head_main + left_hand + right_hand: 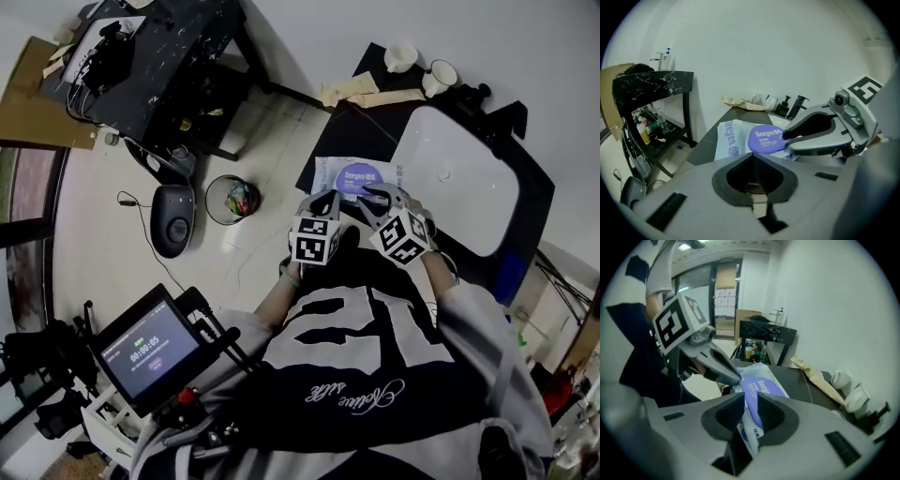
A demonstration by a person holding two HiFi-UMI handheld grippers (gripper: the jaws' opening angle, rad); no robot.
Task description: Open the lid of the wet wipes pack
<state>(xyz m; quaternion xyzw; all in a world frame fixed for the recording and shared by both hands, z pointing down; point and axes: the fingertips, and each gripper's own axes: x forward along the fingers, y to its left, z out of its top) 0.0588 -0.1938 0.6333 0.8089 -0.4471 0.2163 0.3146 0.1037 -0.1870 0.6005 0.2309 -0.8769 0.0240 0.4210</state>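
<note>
Purple plastic lid [360, 177] set on top of wet wipes pack [328, 174], itself soft white film. Lying flat on dark counter [349, 120], with sink [469, 187] at its 3 o'clock and both grippers at its 6 o'clock in head view. Lid down and closed, as far as visible.

Right gripper [749, 414]: clenched on near edge of pack, with film and a sliver of purple rim pinched between the pads in right gripper view.

Left gripper [753, 174]: pressed together, nothing visible between the pads. Tip touching pack edge at 9 o'clock of lid, per right gripper view.

Handling, judged, not measured:
- Light and limp. Likely to lift or slide along with the lid unless pinned.
- Film probably slippery and crease-prone, contents compressible.
- Lid stiff, probably hinged and snap-fit. Hinge side not readable.

Best purchase: lid's free lip. Thin and flush, so calling for a jaw tip slid under rather than a squeeze across. Body best held by film margin, clear of lid.

Risk: dragging whole pack towards counter edge at 6 o'clock.
</note>
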